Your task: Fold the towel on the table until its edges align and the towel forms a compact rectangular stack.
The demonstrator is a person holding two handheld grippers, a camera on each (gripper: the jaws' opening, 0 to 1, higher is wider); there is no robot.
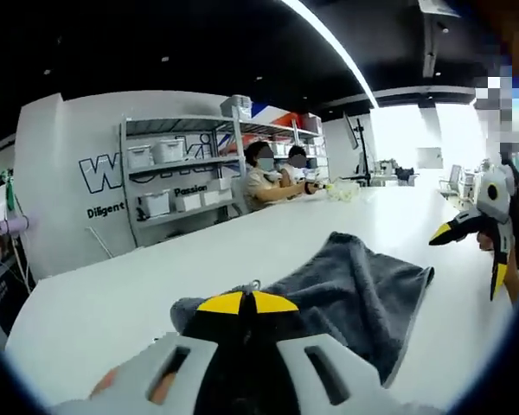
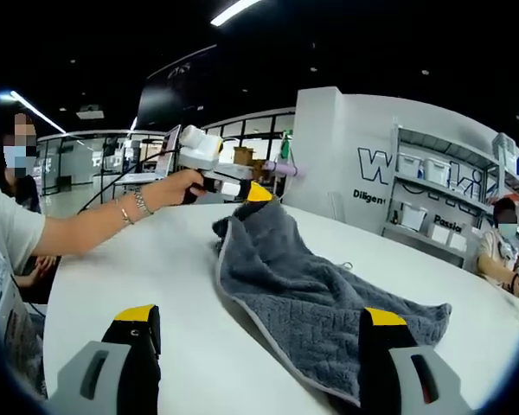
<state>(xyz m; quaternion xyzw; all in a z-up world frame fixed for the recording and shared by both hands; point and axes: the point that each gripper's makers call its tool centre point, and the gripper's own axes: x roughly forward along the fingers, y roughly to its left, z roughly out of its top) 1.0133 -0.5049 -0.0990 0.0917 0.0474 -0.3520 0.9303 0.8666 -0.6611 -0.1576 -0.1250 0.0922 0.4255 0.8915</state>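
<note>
A dark grey towel lies rumpled on the white table, partly doubled over. In the left gripper view my left gripper has its yellow tips pressed together on the towel's near corner. The right gripper view shows that left gripper in a person's hand, pinching the far corner of the towel a little above the table. My right gripper is open wide, with its right jaw over the towel's near edge. The same gripper hovers open beyond the towel's right side.
Metal shelving with white bins stands against the wall behind the table. Two people sit at the table's far end. The arm holding my left gripper reaches across the table, and another seated person is at the right.
</note>
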